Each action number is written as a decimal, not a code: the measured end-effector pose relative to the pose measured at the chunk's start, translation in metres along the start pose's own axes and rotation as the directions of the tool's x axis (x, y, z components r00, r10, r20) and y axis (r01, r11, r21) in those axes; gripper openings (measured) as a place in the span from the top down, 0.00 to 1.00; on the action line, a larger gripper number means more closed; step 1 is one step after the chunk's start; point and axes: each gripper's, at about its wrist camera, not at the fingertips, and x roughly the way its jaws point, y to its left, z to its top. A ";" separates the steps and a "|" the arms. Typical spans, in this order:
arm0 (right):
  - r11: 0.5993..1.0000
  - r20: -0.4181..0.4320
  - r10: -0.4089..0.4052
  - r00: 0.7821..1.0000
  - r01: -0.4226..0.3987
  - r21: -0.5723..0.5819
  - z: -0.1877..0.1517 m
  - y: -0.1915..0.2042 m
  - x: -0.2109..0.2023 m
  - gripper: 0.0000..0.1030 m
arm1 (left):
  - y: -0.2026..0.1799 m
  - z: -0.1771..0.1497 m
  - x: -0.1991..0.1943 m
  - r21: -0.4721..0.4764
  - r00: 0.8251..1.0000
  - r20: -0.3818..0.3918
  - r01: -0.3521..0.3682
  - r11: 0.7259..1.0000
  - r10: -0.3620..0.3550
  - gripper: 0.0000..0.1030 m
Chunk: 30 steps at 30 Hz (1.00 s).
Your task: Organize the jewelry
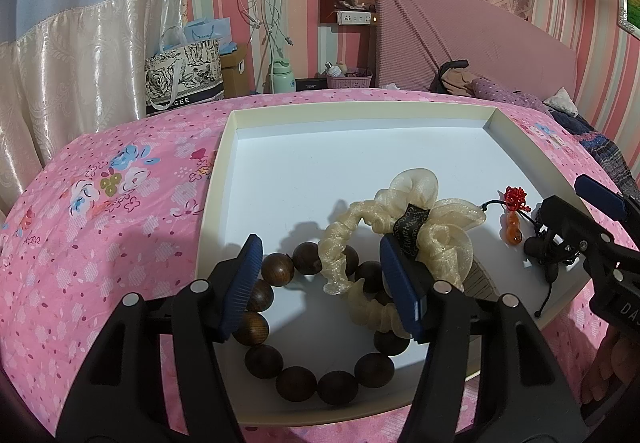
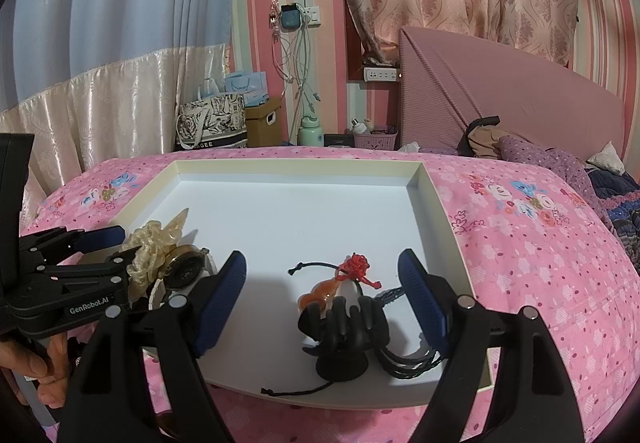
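A white shallow tray (image 1: 360, 115) lies on the pink bed. In it, near its front, a dark wooden bead bracelet (image 1: 296, 379) lies under a cream organza scrunchie (image 1: 404, 227). My left gripper (image 1: 320, 291) is open and hovers over both, its fingers straddling them. To the right lie an orange gourd charm with a red knot (image 2: 320, 293) and a black hand-shaped ornament with cords (image 2: 346, 331). My right gripper (image 2: 322, 303) is open with these between its fingers. A watch (image 2: 186, 269) lies beside the scrunchie (image 2: 154, 247).
The tray's rim (image 2: 296, 163) stands low all round. The pink floral bedspread (image 2: 520, 243) surrounds it. Clothes (image 2: 560, 163) are piled at the right by the headboard. Bags, a box and a bottle (image 2: 311, 133) stand beyond the bed's far edge.
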 end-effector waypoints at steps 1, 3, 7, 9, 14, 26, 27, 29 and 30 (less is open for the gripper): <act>1.000 0.000 0.000 1.000 0.000 0.000 0.000 0.000 0.000 0.24 | 0.000 0.000 0.000 0.000 1.000 0.000 0.000 1.000 0.000 0.41; 1.000 0.001 -0.001 1.000 0.001 0.002 0.000 0.000 0.000 0.24 | 0.000 0.000 0.000 0.000 1.000 0.000 0.000 1.000 0.000 0.41; 1.000 0.002 -0.002 1.000 0.002 0.002 0.000 -0.002 -0.001 0.24 | 0.000 0.000 0.000 0.000 1.000 0.000 0.000 1.000 0.000 0.41; 1.000 0.001 -0.001 1.000 0.001 0.002 0.000 -0.001 -0.001 0.24 | 0.000 0.000 0.000 0.000 1.000 0.000 0.000 1.000 0.000 0.41; 1.000 0.000 -0.002 1.000 0.002 0.003 0.000 -0.002 -0.001 0.24 | 0.000 0.000 0.000 0.000 1.000 0.000 0.000 1.000 0.000 0.41; 1.000 0.001 -0.001 1.000 0.001 0.003 0.000 -0.002 -0.001 0.22 | 0.002 0.000 0.001 -0.004 1.000 0.001 -0.001 1.000 0.001 0.39; 1.000 0.001 -0.001 1.000 0.001 0.002 0.000 -0.002 -0.001 0.22 | 0.001 0.000 0.001 -0.004 1.000 0.000 0.000 1.000 0.000 0.39; 1.000 0.002 -0.001 1.000 0.001 0.002 0.000 -0.002 -0.001 0.22 | 0.001 0.000 0.001 -0.003 1.000 0.001 -0.001 1.000 0.001 0.39; 1.000 0.002 -0.001 1.000 0.001 0.003 0.000 -0.002 -0.001 0.22 | 0.001 0.000 0.001 -0.003 1.000 0.001 -0.001 1.000 0.001 0.39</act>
